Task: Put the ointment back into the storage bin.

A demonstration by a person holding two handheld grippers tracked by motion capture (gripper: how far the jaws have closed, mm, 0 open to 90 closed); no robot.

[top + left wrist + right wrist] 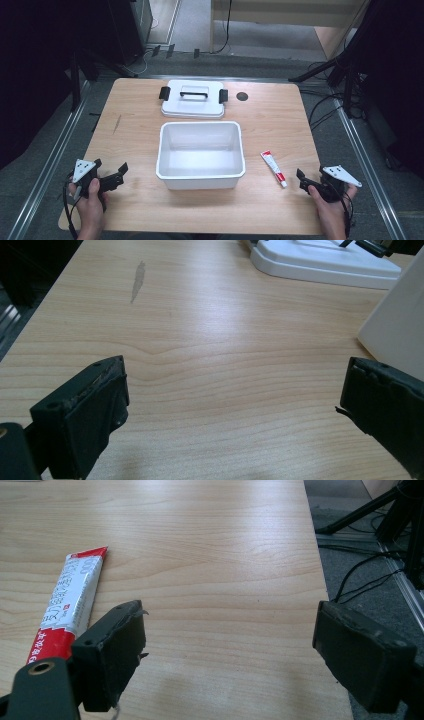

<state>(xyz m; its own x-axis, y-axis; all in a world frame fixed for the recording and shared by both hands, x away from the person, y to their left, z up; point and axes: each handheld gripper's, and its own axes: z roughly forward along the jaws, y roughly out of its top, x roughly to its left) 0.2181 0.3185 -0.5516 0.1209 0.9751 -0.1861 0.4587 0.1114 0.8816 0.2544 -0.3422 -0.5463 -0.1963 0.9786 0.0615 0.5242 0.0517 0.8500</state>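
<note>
High view: toothpaste tube (273, 168) right of open bin (200, 176); right gripper (306, 180) just beyond tube, jaws wide, empty. Left gripper (116, 174) likewise. Advice: straddle tube mid-body, square.

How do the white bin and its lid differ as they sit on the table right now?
The white bin is deep, open-topped and empty; the lid is flat and lies behind it, off the bin. The lid carries a black handle and black side clips; the bin is plain white. The bin sits nearer the grippers, the lid toward the far edge. Both are white, rectangular and rest on the wooden table.
</note>
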